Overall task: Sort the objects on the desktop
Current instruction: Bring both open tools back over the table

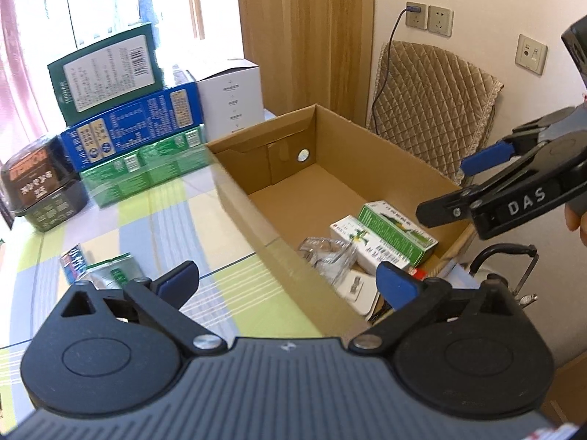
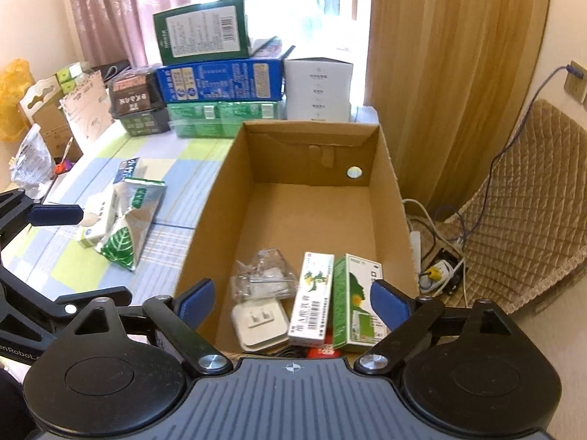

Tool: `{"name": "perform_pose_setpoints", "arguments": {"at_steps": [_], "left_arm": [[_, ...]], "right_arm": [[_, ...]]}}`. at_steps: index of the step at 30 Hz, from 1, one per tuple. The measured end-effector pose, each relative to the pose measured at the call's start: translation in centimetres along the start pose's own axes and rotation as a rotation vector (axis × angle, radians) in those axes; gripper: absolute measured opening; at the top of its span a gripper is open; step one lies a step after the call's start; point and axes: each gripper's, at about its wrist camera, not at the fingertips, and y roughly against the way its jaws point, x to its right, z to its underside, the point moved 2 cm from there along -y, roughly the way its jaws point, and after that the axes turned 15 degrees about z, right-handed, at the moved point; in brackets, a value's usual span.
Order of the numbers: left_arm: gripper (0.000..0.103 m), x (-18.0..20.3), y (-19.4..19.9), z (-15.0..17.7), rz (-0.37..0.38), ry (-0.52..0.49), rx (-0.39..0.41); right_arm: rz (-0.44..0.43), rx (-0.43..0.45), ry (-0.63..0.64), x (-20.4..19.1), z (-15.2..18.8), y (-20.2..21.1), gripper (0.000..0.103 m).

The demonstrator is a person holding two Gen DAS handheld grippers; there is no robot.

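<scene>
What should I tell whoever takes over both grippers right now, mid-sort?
Left gripper: open, empty, at the cardboard box's near left wall.
Right gripper: open, empty, over the box's near end.
Done, in the box: green medicine box, white medicine box, clear plastic package, white adapter; something red lies under them, unclear what.
Left, on the tablecloth left of the box: leaf-print pouch, small white-green box, blue-white pack.
</scene>
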Motion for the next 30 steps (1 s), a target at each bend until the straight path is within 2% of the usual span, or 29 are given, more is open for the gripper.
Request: {"name": "perform_pose_setpoints", "arguments": {"at_steps": [17,30], "left_arm": [[0.101,-4.6,6.7,4.9,-0.082,0.116,0.008],[0.101,-9.9,11.0,9.7,-0.193,0.195,-0.002]], "right_arm": [[-0.057,0.033,0.069,-6.3,0.5,2.7,0.101],[-0.138,0.020,0.090,-10.8,1.2,2.8,0.101]]}}
